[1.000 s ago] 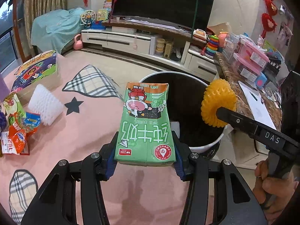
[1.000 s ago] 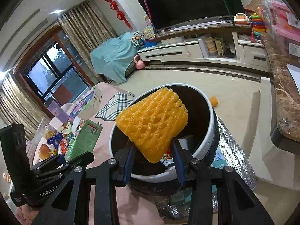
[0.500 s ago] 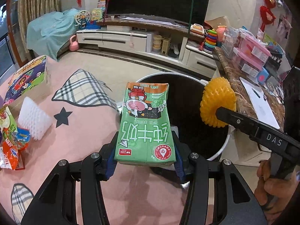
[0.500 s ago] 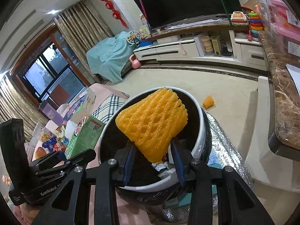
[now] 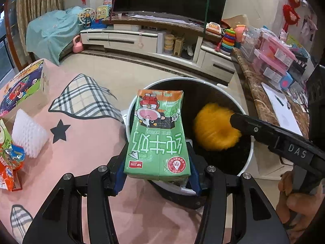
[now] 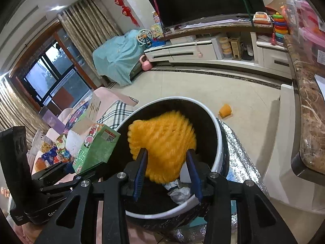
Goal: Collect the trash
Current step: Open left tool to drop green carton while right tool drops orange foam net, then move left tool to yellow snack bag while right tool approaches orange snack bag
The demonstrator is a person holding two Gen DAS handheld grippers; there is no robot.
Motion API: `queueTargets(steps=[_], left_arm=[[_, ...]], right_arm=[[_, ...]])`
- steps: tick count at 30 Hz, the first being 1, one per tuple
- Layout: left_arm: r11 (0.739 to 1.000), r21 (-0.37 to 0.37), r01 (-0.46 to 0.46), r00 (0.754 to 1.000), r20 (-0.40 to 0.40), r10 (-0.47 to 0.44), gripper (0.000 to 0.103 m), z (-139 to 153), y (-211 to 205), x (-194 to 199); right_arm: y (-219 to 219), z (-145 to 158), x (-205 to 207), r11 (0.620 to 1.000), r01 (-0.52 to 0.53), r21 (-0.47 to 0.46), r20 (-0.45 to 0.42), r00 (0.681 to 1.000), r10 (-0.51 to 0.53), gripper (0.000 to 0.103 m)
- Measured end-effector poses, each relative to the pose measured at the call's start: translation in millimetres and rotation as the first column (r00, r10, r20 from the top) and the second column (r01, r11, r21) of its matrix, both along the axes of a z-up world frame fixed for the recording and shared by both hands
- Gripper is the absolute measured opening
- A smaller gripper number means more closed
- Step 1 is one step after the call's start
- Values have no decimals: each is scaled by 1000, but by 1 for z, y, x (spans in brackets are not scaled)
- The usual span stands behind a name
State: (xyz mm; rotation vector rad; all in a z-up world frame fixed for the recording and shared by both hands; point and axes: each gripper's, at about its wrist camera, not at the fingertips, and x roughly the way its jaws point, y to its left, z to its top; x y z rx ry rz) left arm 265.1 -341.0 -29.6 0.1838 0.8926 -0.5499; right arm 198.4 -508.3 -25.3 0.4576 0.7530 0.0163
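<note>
Holding the green carton (image 5: 157,136) in my left hand-held gripper (image 5: 157,174), I have its blue pads pressed against the carton's lower sides, so it stands upright with its top edge leaning out over the near rim of the bin (image 5: 249,120). That puts it at the mouth without being released, which I judge is deliberate, since the other side goes first. My right hand-held gripper (image 6: 166,172) is spread wide over the bin's opening, and the orange foam net (image 6: 162,144) sits between its pads (image 6: 142,162), blurred. I read that blur as the net dropping free; I cannot tell whether either pad is touching it. From the left wrist view the net (image 5: 216,128) shows as a smeared orange ball below the rim line, inside the black liner, beside the right gripper's finger. Crumpled paper lies at the bottom of the bin. On the pink worktop (image 5: 85,142) to the left lie a white foam net (image 5: 29,134) and snack wrappers (image 5: 10,162), so there is more to collect. An orange scrap (image 6: 225,110) lies on the floor beyond the bin. Next I would ease the carton further over the rim before opening.
</note>
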Motion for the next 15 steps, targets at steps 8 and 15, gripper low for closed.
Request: queueTargets(steps=[8, 15], left_arm=[[999, -41, -33, 999, -2, 33, 69, 2, 16, -6], [991, -101, -85, 996, -8, 85, 74, 5, 48, -20]], right_arm=[[-1, 0, -8, 999, 23, 22, 12, 1000, -23, 53], [14, 7, -22, 999, 21, 48, 50, 998, -23, 73]])
